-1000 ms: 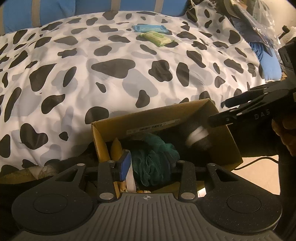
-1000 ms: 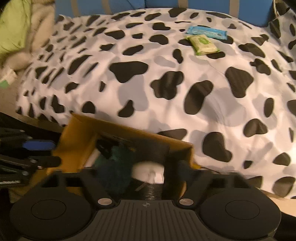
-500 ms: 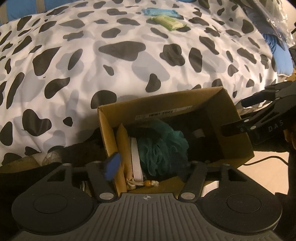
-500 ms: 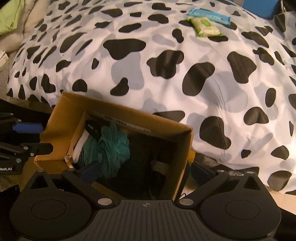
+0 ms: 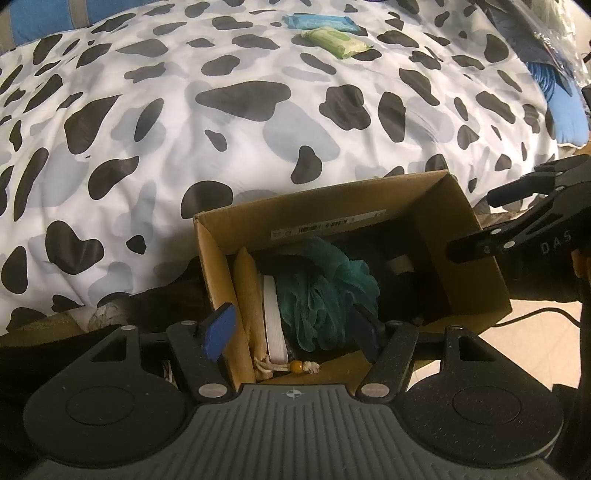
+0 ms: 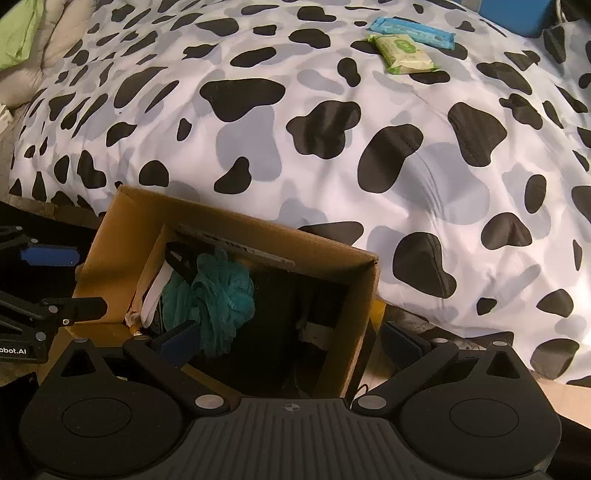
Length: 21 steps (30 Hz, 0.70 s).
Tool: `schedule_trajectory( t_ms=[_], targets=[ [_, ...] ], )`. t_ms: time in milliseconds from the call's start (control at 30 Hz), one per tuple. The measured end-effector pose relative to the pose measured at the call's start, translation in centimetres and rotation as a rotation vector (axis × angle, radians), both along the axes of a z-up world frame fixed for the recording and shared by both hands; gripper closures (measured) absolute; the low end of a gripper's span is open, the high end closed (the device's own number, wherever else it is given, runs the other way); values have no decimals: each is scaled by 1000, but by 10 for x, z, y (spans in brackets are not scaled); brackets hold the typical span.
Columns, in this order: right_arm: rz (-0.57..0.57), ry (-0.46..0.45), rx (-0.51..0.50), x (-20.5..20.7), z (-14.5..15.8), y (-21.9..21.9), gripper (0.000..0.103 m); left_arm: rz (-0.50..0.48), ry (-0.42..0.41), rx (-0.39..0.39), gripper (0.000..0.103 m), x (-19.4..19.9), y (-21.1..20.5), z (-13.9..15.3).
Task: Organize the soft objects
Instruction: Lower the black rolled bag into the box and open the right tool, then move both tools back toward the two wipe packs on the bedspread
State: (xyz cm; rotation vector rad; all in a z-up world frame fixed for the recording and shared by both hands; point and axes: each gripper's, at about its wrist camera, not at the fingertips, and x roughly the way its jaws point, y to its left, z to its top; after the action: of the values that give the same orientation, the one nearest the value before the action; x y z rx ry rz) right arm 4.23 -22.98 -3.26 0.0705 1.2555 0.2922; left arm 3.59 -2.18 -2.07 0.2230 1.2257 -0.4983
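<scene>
Box: an open brown cardboard box [image 5: 436,206] stands at the foot of the bed, touching the cow-patterned white and black duvet [image 5: 229,122]; a white label strip with a barcode runs along its far inner wall
Contents: a teal mesh bath sponge [image 5: 328,291] lies in the middle of the box; to its left a white elastic band [image 5: 273,317] stands on its edge against a beige cloth pouch [image 5: 249,295]; the cord of the pouch, with an orange bead [image 5: 296,366], lies at the near wall; the right half of the box holds something dark with a pale patch, too dim to name
Left gripper: the left gripper [image 5: 291,328] hangs over the near edge of the box, pointing steeply down; its fingers stand apart and grasp nothing; the blue pad [image 5: 221,330] of one finger is outside the left wall, the other finger is inside, beside the sponge
Right gripper: the right gripper [image 6: 291,339] is released, spread wide, and holds nothing; one finger is inside the box near the sponge, the other outside the right wall [image 6: 364,314]
On the bed: a green wipes packet [image 6: 402,53] and a blue wipes packet [image 6: 413,31] lie touching each other far up on the duvet, well apart from the box
Person: part of a hand [image 5: 581,262] shows behind the right gripper in the left wrist view
</scene>
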Motion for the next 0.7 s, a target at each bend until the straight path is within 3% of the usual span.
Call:
schedule_trajectory(
  t_ms=[367,700],
  targets=[
    [-9,-40,-100,3,1,2,0,23,-60,-33,37,2,0,10],
    [-35,-113,-152,9,10,-2,0,34,-180,-41,37,14,-8,18]
  ],
)
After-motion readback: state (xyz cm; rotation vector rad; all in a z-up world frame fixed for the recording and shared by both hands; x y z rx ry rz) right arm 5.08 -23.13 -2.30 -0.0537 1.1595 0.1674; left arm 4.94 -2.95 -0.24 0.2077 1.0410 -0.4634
